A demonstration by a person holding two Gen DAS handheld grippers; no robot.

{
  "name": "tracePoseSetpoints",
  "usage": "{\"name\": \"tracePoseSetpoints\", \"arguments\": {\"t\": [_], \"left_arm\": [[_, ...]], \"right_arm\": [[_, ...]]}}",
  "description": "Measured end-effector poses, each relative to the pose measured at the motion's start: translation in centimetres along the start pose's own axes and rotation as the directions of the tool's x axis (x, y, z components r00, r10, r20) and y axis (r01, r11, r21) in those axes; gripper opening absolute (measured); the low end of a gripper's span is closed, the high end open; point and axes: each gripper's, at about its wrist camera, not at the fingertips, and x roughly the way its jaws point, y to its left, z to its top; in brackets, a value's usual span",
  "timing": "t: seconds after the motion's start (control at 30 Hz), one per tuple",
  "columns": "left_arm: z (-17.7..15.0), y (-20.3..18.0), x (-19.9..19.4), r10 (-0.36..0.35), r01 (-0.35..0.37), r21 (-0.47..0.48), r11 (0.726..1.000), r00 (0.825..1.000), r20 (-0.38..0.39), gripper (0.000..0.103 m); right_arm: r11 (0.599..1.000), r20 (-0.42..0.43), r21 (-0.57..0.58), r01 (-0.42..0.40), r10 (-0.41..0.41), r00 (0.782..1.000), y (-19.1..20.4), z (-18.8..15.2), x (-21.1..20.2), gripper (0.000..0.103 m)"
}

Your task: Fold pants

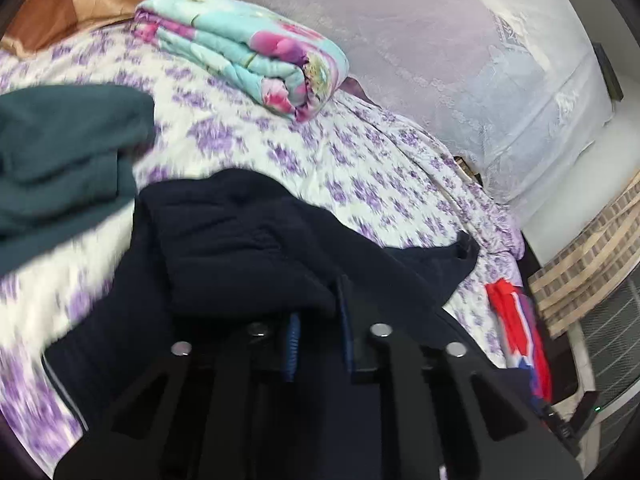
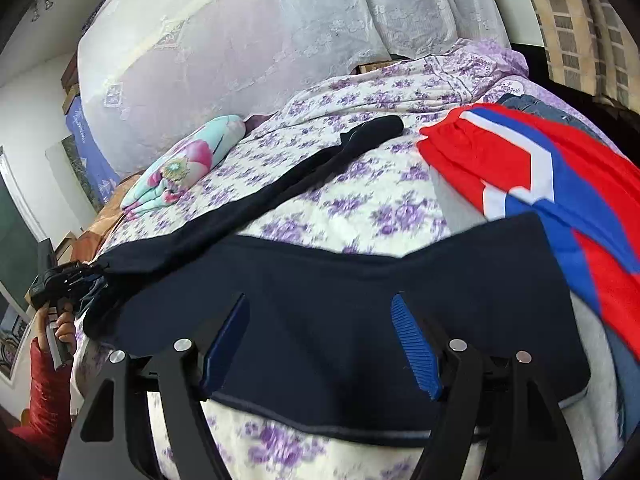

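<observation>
The navy pants [image 2: 360, 300] lie across the floral bedsheet [image 2: 360, 200], 1 leg trailing toward 11 o'clock in the right wrist view. The left gripper [image 1: 316, 320] is clamped on a bunched fold of them; the right gripper [image 2: 320, 340] hovers over the waist, jaws wide apart and empty. To fold well, carry the pinched cloth level and keep the hem edges aligned. Bare sheet lies at 12 o'clock; the red and blue garment [image 2: 560, 168] crowds 2 o'clock, the teal garment [image 1: 64, 152] sits at 9 o'clock in the left wrist view.
</observation>
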Motion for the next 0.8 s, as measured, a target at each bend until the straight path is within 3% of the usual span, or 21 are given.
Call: {"name": "tracePoseSetpoints", "arguments": {"t": [0.13, 0.2, 0.27, 0.3, 0.37, 0.43, 0.47, 0.53, 0.57, 0.63, 0.73, 0.8], "left_arm": [[4.5, -0.7, -0.1, -0.007, 0.008, -0.009, 1.0, 0.997, 0.082, 0.009], [7.9, -2.1, 0.5, 0.035, -0.039, 0.026, 0.999, 0.989, 0.143, 0.009], [12.3, -2.8, 4.0, 0.107, -0.115, 0.031, 0.993, 0.979, 0.175, 0.009], [13.2, -2.6, 5.4, 0.13, -0.135, 0.019, 0.991, 0.977, 0.17, 0.01], [15.4, -0.1, 10.6, 0.193, -0.188, -0.065, 0.98, 0.978, 0.078, 0.012], [14.5, 4.7, 14.6, 0.153, -0.153, -0.275, 0.949, 0.988, -0.022, 0.016], [13.4, 6.5, 15.4, 0.106, -0.102, -0.346, 0.933, 0.994, -0.006, 0.017], [13.0, 7.3, 15.0, 0.051, -0.031, -0.351, 0.936, 0.998, 0.046, 0.018], [13.4, 6.8, 14.6, 0.039, -0.022, -0.33, 0.944, 0.998, 0.046, 0.025], [13.4, 5.3, 13.8, 0.018, 0.006, -0.232, 0.973, 0.995, 0.1, 0.077], [13.1, 2.7, 14.5, 0.128, -0.117, -0.113, 0.987, 0.988, 0.091, 0.093], [13.1, 1.6, 15.1, 0.191, -0.188, -0.043, 0.981, 0.978, 0.088, 0.095]], "right_arm": [[1.0, -0.01, 0.013, 0.002, -0.002, 1.0, -0.1, 1.4, 1.5, 0.074], [1.0, -0.022, 0.013, 0.009, -0.008, 1.0, -0.1, 2.2, 2.9, 0.074], [1.0, -0.032, 0.021, 0.016, -0.016, 0.999, -0.2, 2.9, 4.3, 0.074], [0.999, -0.043, 0.035, 0.017, -0.016, 0.999, -0.3, 3.3, 5.2, 0.074], [0.998, -0.068, 0.063, 0.007, -0.003, 0.998, -0.5, 4.0, 6.7, 0.074], [0.997, -0.085, 0.077, 0.009, -0.003, 0.996, -0.6, 4.7, 7.8, 0.074], [0.996, -0.096, 0.084, 0.018, -0.01, 0.995, -0.7, 5.3, 8.5, 0.074], [0.994, -0.109, 0.102, 0.035, -0.024, 0.994, -1.0, 6.3, 9.5, 0.074], [0.992, -0.117, 0.121, 0.033, -0.019, 0.993, -1.3, 7.1, 10.5, 0.074], [0.984, -0.122, 0.176, 0.008, 0.014, 0.992, -1.9, 8.8, 12.7, 0.074], [0.95, -0.13, 0.309, -0.047, 0.091, 0.987, -3.1, 11.4, 17.6, 0.074], [0.922, -0.122, 0.384, -0.046, 0.1, 0.987, -4.0, 13.5, 21.5, 0.074]]}}
